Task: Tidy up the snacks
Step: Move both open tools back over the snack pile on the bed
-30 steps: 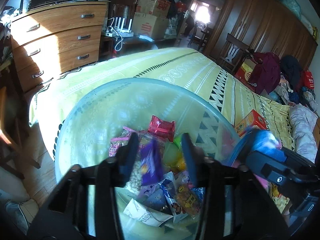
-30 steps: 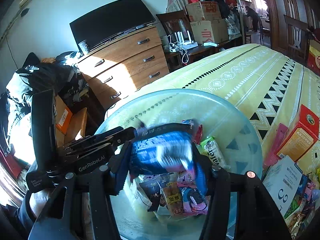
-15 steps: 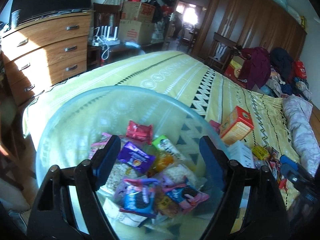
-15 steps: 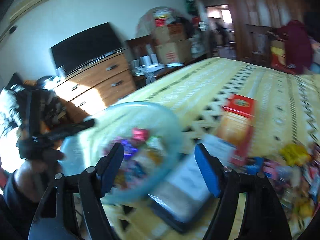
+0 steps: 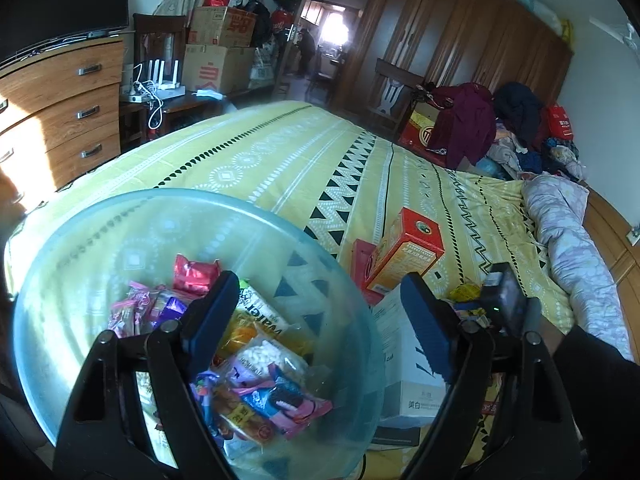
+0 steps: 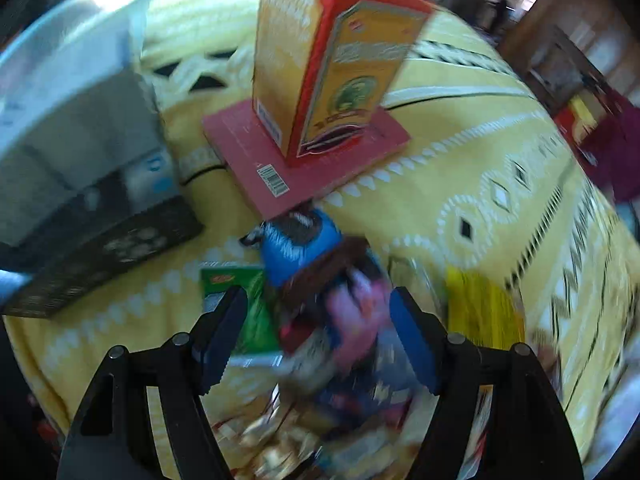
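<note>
A clear blue-tinted bowl (image 5: 100,216) on the yellow bedspread holds several snack packets, among them a red one (image 5: 194,274) and a blue-and-pink one (image 5: 280,398). My left gripper (image 5: 320,320) is open and empty above the bowl's right side. My right gripper (image 6: 316,332) is open and empty over a blurred pile of loose snacks on the bed, with a blue packet (image 6: 298,250), a green packet (image 6: 246,304), a pink packet (image 6: 356,316) and a yellow packet (image 6: 482,312). The right gripper also shows in the left wrist view (image 5: 506,304), to the right of the bowl.
An orange-and-red carton (image 6: 332,60) stands on a flat red box (image 6: 280,168); the carton also shows in the left wrist view (image 5: 408,256). A white box (image 5: 408,356) on a black box (image 6: 104,248) sits beside the bowl. A dresser (image 5: 60,112) and wardrobe (image 5: 460,44) line the room.
Both grippers let go of their packets into the bowl and opened. The right gripper swung away from the bowl to the snack pile on the bed. The left gripper shifted slightly right.
</note>
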Demonstrator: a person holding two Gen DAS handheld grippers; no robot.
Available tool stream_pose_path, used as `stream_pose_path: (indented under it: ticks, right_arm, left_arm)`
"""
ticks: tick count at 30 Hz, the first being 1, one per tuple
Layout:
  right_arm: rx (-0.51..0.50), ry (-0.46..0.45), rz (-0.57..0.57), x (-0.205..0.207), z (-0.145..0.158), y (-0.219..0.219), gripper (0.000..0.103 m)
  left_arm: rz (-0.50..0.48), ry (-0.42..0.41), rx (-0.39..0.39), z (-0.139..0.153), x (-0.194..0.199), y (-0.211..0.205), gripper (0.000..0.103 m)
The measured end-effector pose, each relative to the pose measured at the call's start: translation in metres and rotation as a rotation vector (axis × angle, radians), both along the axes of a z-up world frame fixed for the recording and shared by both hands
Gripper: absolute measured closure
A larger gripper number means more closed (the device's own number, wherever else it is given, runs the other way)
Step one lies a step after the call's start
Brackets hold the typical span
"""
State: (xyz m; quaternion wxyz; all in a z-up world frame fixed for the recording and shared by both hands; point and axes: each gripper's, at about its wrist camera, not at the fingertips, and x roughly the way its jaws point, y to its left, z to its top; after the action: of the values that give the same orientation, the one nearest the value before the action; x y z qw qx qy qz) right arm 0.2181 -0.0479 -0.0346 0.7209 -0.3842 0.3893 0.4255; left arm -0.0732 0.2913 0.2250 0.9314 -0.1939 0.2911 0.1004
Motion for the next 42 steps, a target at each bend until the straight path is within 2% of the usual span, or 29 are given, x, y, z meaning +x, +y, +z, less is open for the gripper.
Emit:
stream_pose_path:
  ticks: [3,5,7,8,9,11,15,17,22,26,30,32,35,38,42]
  right_arm:
    - [-0.035,0.008,0.063,0.01,-0.014,0.021,0.026]
    - [-0.08,0.011,0.066,0.018,-0.029,0.029,0.026]
    - [-0.084,0.027,0.008,0.025,-0.043,0.029,0.032]
    - [-0.067,0.034,-0.021,0.026,-0.044,0.024,0.039]
    - [-0.03,0.049,-0.056,0.025,-0.042,0.014,0.045]
    - [0.022,0.095,-0.09,0.015,-0.037,-0.008,0.049]
    - [0.021,0.136,-0.089,-0.039,-0.043,-0.062,0.051]
    - [0.052,0.165,-0.111,-0.064,-0.041,-0.094,0.051]
    - [0.198,0.171,-0.253,-0.101,-0.015,-0.17,0.052]
    - [0.376,0.165,-0.401,-0.118,0.01,-0.225,0.052]
    - [0.503,0.163,-0.525,-0.134,0.017,-0.274,0.06]
    - [0.52,0.174,-0.566,-0.14,0.016,-0.284,0.061]
    - [0.529,0.22,-0.614,-0.141,-0.004,-0.297,0.061]
    - [0.467,0.223,-0.643,-0.15,-0.02,-0.312,0.061]
    - [0.476,0.245,-0.666,-0.154,-0.027,-0.33,0.055]
  left_arm:
    - [-0.012,0.004,0.0,0.0,0.005,-0.003,0.019]
    - [-0.019,0.004,-0.003,0.001,0.007,-0.008,0.019]
    - [-0.028,0.0,-0.002,0.001,0.008,-0.013,0.019]
    - [-0.036,-0.004,-0.006,0.002,0.008,-0.015,0.019]
    - [-0.048,-0.005,-0.008,0.003,0.008,-0.018,0.019]
    - [-0.059,-0.005,-0.011,0.003,0.008,-0.023,0.019]
    - [-0.108,-0.01,-0.031,0.001,0.007,-0.04,0.018]
    - [-0.144,-0.003,-0.047,0.0,0.011,-0.053,0.018]
    - [-0.329,0.039,-0.041,-0.008,0.022,-0.118,0.018]
    - [-0.449,0.118,-0.048,-0.031,0.032,-0.169,0.018]
    - [-0.565,0.219,-0.016,-0.07,0.043,-0.222,0.018]
    - [-0.61,0.263,-0.002,-0.09,0.05,-0.239,0.019]
    - [-0.624,0.33,0.039,-0.121,0.061,-0.259,0.02]
    - [-0.62,0.347,0.075,-0.138,0.068,-0.268,0.021]
    - [-0.583,0.333,0.074,-0.152,0.088,-0.269,0.021]
